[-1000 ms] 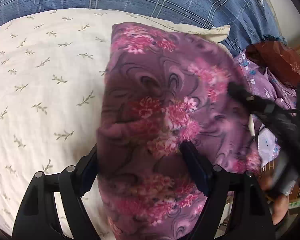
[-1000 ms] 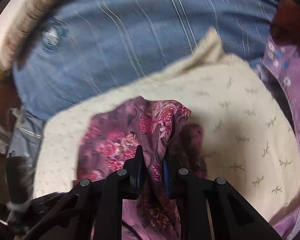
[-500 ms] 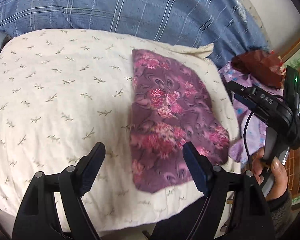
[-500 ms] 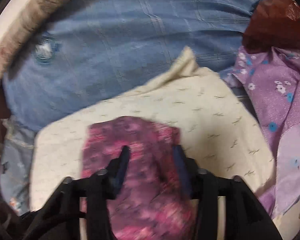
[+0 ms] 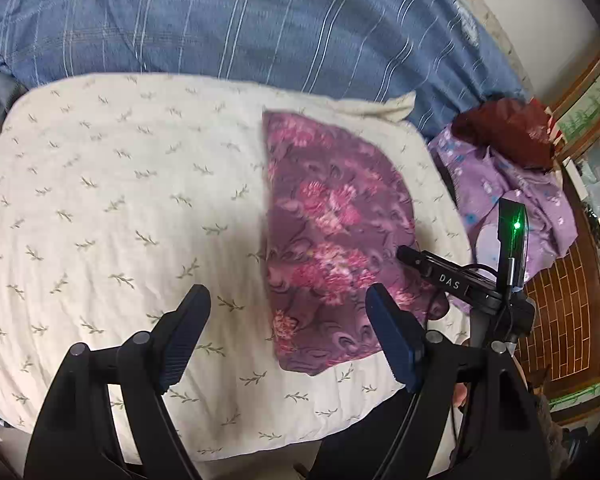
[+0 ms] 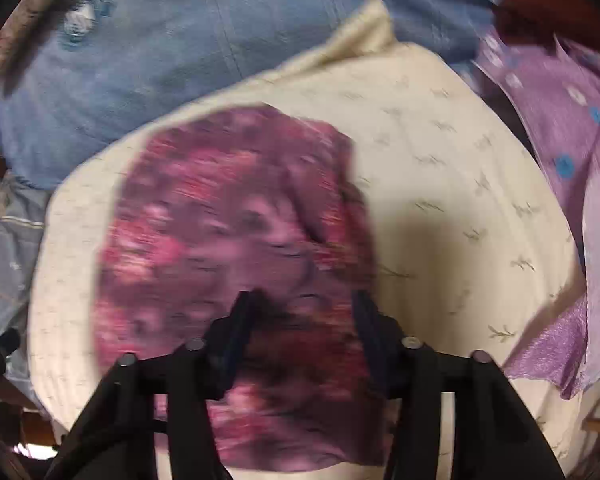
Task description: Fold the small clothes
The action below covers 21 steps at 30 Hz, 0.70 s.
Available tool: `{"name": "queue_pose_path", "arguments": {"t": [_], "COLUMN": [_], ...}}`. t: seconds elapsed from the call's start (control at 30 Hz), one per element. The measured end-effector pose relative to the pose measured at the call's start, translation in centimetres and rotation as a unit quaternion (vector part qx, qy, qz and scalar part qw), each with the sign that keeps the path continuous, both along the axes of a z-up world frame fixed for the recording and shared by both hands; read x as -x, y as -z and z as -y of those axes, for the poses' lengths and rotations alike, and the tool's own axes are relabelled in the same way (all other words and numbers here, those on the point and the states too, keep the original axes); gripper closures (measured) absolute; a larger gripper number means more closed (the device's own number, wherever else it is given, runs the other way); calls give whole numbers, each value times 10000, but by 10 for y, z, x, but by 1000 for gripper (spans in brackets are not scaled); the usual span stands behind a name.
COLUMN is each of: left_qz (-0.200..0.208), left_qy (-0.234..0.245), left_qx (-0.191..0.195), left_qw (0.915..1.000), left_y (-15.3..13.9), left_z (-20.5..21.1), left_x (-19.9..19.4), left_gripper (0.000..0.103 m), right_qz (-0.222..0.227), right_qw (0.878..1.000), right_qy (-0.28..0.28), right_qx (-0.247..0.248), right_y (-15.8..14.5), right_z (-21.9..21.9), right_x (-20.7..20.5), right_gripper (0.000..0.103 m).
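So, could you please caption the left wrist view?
Open left gripper above folded purple floral cloth on cream leaf-print pillow.

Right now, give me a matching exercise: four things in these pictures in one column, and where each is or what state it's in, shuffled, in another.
Things:
1. floral purple cloth
2. cream pillow
3. dark red item
4. left gripper

Descriptions:
A. open, holding nothing
B. lying flat on the pillow
C. on the lilac garment
D. resting against the blue striped bedding

Pairs: 1-B, 2-D, 3-C, 4-A
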<state>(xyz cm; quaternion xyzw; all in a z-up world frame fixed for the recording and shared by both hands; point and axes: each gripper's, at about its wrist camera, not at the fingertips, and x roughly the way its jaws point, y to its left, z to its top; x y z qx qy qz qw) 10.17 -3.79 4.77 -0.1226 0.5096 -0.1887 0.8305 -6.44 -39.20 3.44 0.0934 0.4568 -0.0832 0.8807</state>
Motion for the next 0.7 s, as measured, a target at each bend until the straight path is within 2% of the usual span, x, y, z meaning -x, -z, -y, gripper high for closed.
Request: {"name": "queue_pose_path", "arguments": {"t": [0.1, 0.2, 0.3, 0.37, 0.4, 0.5, 0.63, 0.7], "left_qz": [-152, -304, -451, -549, -620, -676, -806, -862], "left_qy": [31, 79, 194, 316, 392, 451, 427, 383], "left_qx": [-28, -79, -111, -239, -396, -659, -384, -264], "left_qw": [9999, 9995, 9987, 9977, 9965, 9945, 9951, 9952], "left_y": [13, 23, 36, 46, 55, 75, 80, 78], "left_z": [10, 25, 45, 59, 68, 80, 74, 67], "left_x": [-9, -18, -22, -23, -22, -19, -18, -18], "left_gripper": [23, 23, 23, 23, 23, 21, 20, 20], "right_qz": [232, 396, 817, 886, 858, 585, 685, 670], "right_qw": [9987, 9978, 9918, 9884, 9889, 9944, 9935, 9949], "right_qy": [30, 23, -288, -562, -633, -833, -900, -740], "right_qx": [-462, -532, -941, -1097, -1036, -283, 107, 124], "right_y": [0, -5, -11, -5, -1, 22, 25, 25], "right_z": [23, 33, 39, 39, 38, 29, 23, 31], "right_x": [2, 4, 18, 25, 26, 23, 28, 29], "right_gripper": [61, 61, 60, 57, 56, 56, 54, 47]}}
